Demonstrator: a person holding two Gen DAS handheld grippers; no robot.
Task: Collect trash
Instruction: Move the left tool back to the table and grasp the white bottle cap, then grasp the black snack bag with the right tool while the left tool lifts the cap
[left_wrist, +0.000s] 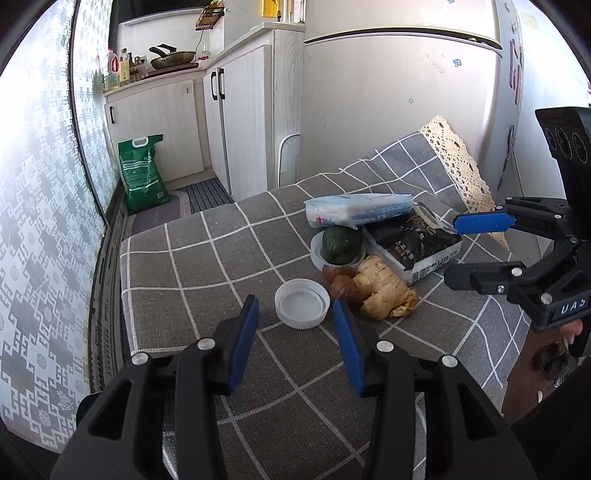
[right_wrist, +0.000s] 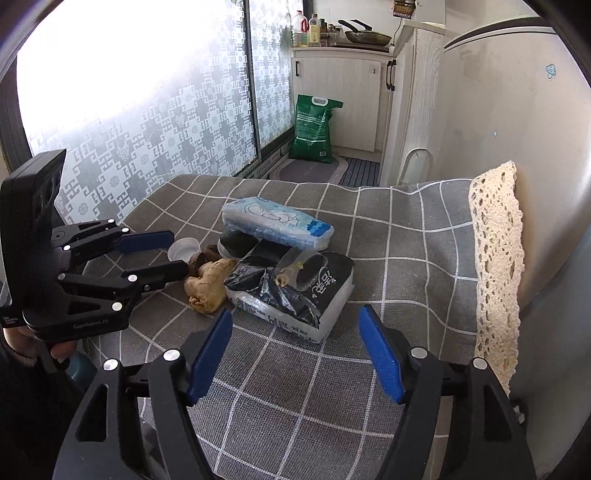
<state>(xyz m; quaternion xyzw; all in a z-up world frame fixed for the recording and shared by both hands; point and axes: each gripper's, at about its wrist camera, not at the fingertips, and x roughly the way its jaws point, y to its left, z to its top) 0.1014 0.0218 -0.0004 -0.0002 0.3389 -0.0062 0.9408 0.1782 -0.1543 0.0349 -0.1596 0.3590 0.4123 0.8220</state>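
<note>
Trash cluster on the checked-cloth counter (left_wrist: 192, 266), placed relative to the black packet (right_wrist: 291, 291). White cap (left_wrist: 302, 302) left of it, before the empty, parted left gripper (left_wrist: 295, 314); right gripper (right_wrist: 295, 325) spread, empty, beside it.

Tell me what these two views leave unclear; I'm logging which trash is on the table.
- Black packet: print too distorted to read in both views.
- Dark green lump: nearly hidden behind the packet and blue tissue pack in the right wrist view.
- Brown item: small, partly behind the left gripper finger; identity unclear.
</note>
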